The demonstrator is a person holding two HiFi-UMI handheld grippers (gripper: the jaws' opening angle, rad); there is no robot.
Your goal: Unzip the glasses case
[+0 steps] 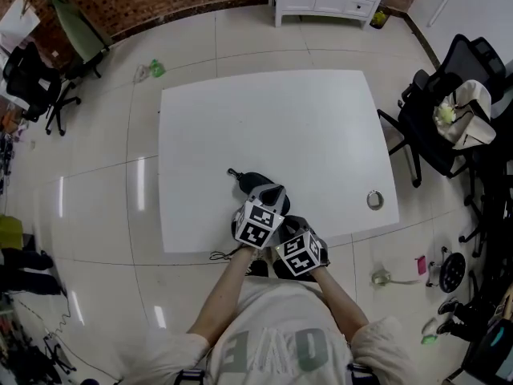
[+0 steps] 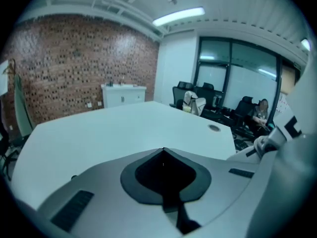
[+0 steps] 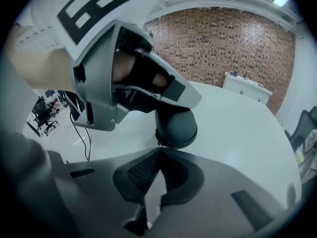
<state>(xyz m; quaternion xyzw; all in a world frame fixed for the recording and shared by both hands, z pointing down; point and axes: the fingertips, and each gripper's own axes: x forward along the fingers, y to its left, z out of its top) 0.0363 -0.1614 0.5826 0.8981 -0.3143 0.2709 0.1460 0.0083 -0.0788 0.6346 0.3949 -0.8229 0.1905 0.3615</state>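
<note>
Lying dark, smooth and round-ended, the glasses case (image 3: pixel 177 125) sits near the front edge of the flat white counter (image 1: pixel 304 127). The right hand-held gripper (image 3: pixel 159 148), ribbed pads closed tip to tip, touches its seam. The left hand-held gripper (image 2: pixel 163 149) is closed on nothing.

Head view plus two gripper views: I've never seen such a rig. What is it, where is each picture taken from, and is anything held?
There is no robot: a person holds a pair of two-jaw grippers. The head view looks down from the person's head. The other two come from cameras riding on the left gripper and right gripper. The white table carries a dark glasses case and has a round grommet. Both pairs of jaws are together. The right tips meet at the case's edge; whether they pinch its zip pull is too small to tell.
</note>
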